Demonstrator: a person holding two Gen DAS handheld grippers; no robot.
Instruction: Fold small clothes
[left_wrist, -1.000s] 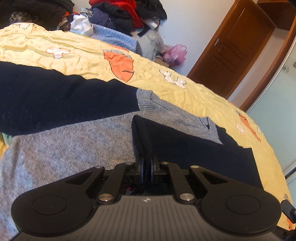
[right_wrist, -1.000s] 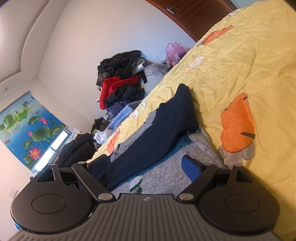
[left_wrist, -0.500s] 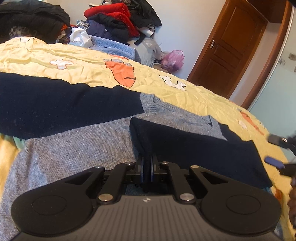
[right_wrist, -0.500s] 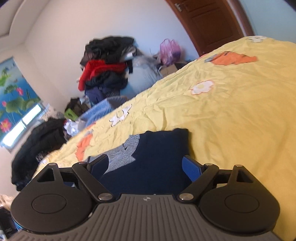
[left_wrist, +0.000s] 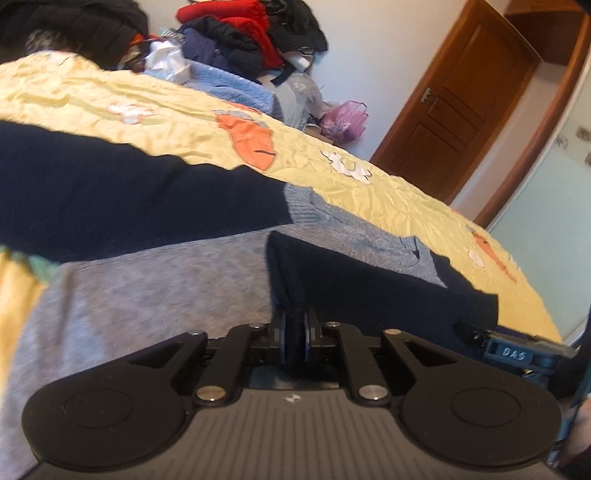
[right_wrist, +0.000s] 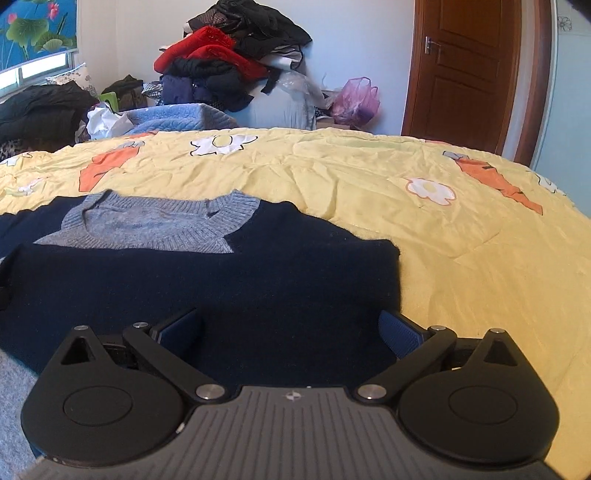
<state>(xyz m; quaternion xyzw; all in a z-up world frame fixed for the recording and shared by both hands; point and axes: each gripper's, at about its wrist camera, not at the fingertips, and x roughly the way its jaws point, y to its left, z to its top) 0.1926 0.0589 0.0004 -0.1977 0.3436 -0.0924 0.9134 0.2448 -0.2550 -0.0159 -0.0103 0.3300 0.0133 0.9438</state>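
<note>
A grey knit sweater (left_wrist: 147, 295) with navy sleeves lies flat on a yellow bedspread (right_wrist: 369, 177). One navy sleeve (left_wrist: 369, 291) is folded across the chest. My left gripper (left_wrist: 294, 325) pinches its cuff; the jaws are opening slightly, with fabric still between the pads. The other sleeve (left_wrist: 110, 192) stretches away to the left. My right gripper (right_wrist: 290, 326) hovers over the folded sleeve (right_wrist: 221, 288) near the shoulder, below the grey collar (right_wrist: 155, 225). Its jaws are opening wide and grip nothing. Its blue body (left_wrist: 517, 350) shows at the right edge of the left wrist view.
The bedspread carries orange carrot and white flower prints. Beyond the bed's far edge stand a tall pile of clothes (right_wrist: 229, 62), a light blue blanket (right_wrist: 173, 116) and a pink plastic bag (right_wrist: 356, 98). A brown wooden door (right_wrist: 469, 66) is at the back right.
My right gripper rolled level and swung over the folded navy sleeve, its jaws widening. It came into the left wrist view at the right. The left gripper kept its place on the cuff.
</note>
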